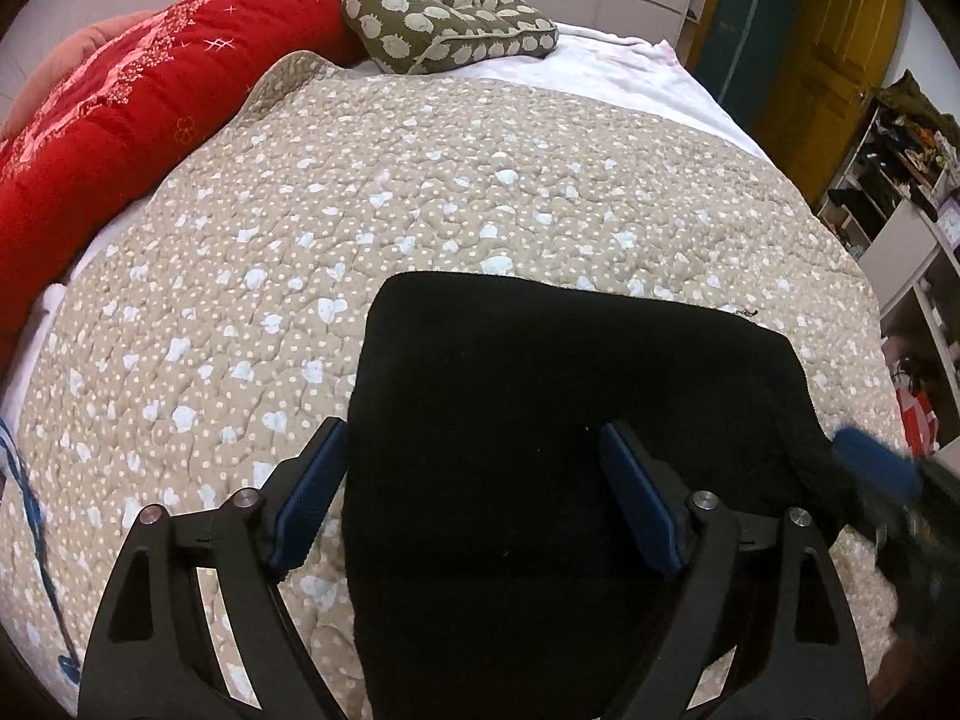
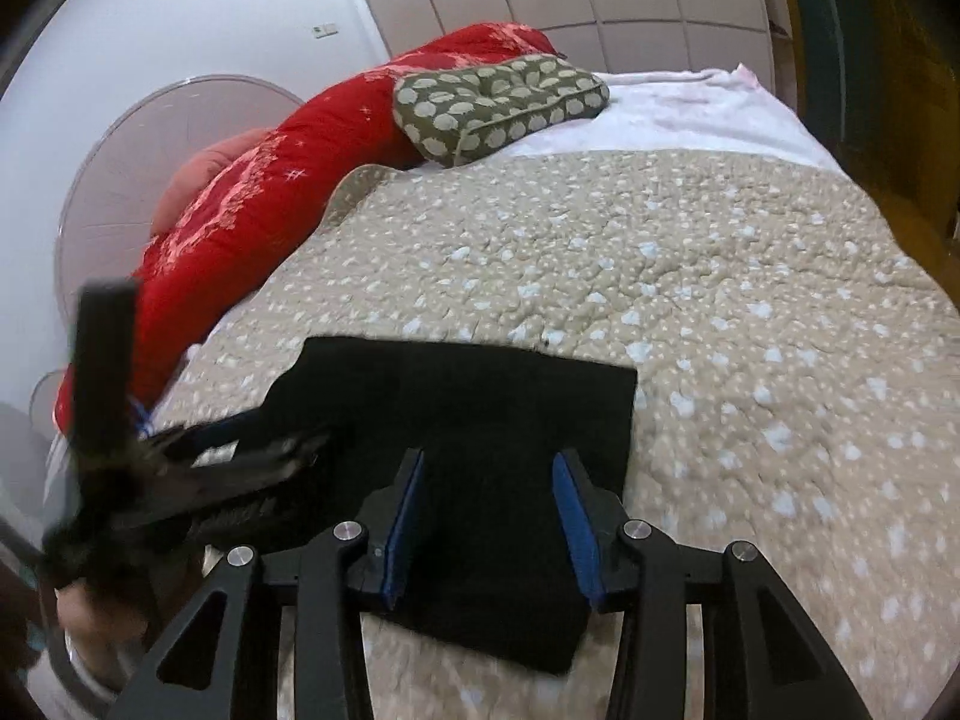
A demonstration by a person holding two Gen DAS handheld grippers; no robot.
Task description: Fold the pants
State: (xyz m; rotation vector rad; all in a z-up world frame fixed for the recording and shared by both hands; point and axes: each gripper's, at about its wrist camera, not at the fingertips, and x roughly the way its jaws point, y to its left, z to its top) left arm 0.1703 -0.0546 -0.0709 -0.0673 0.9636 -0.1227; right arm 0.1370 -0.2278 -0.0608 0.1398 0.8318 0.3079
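From the left wrist view, the black pants (image 1: 558,420) lie already folded into a compact rectangle on the beige quilt (image 1: 360,192), towards its near edge. The left gripper (image 1: 474,474) hovers low over the near part of the bundle with its jaws spread wide and nothing between them; its left finger sits past the cloth's left edge, over the quilt, and its right finger over the fabric. The right gripper (image 1: 882,468) shows blurred at the right margin, just beside the pants' right edge. A red duvet (image 1: 120,120) and a green patterned cushion (image 1: 444,18) lie well apart at the head of the bed.

From the right wrist view, the right gripper (image 2: 489,516) hangs over the near end of the pants (image 2: 480,414), jaws parted and holding nothing. The left gripper (image 2: 180,462) is a motion-blurred shape at the left, apparently near the cloth's left corner, though whether it touches cannot be told.

The risk, as I judge it, is that either open finger snags the top layer while moving off and drags the fold open. A sideways sweep close to the soft, puckered quilt could also shift the whole bundle. Both grippers point forward and down along the bed, tilted towards the cloth.
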